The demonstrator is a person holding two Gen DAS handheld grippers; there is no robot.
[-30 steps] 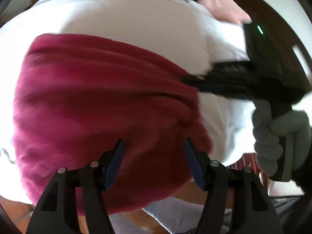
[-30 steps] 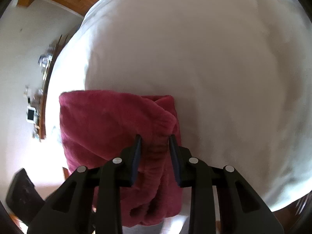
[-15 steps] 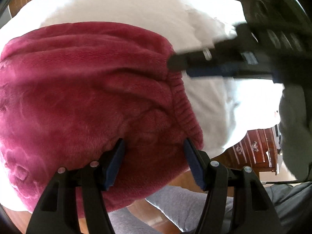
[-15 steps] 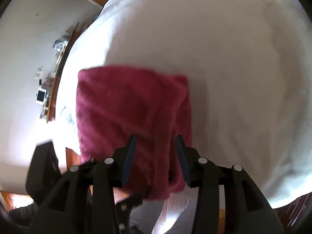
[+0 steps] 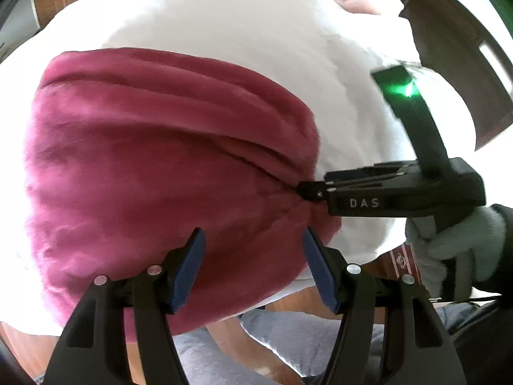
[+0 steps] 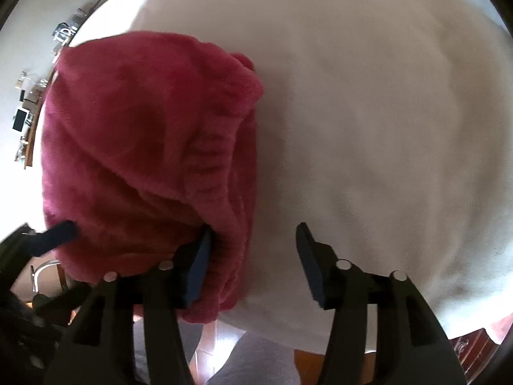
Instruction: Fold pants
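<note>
a white bed (image 6: 384, 128) fills both views. the folded red pants (image 5: 166, 173) lie bunched at its near edge, centre-left of frame, likely just set down. the right tool (image 6: 253, 256) is opening, its left pad touching the cuff edge. the left tool (image 5: 253, 266) hovers agape, gripping nothing.

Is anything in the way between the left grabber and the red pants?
No, nothing visible is. The left gripper hangs open right over the folded red pants on the white bed. The right gripper, its jaws opening, sits off at the pants' side edge.
</note>
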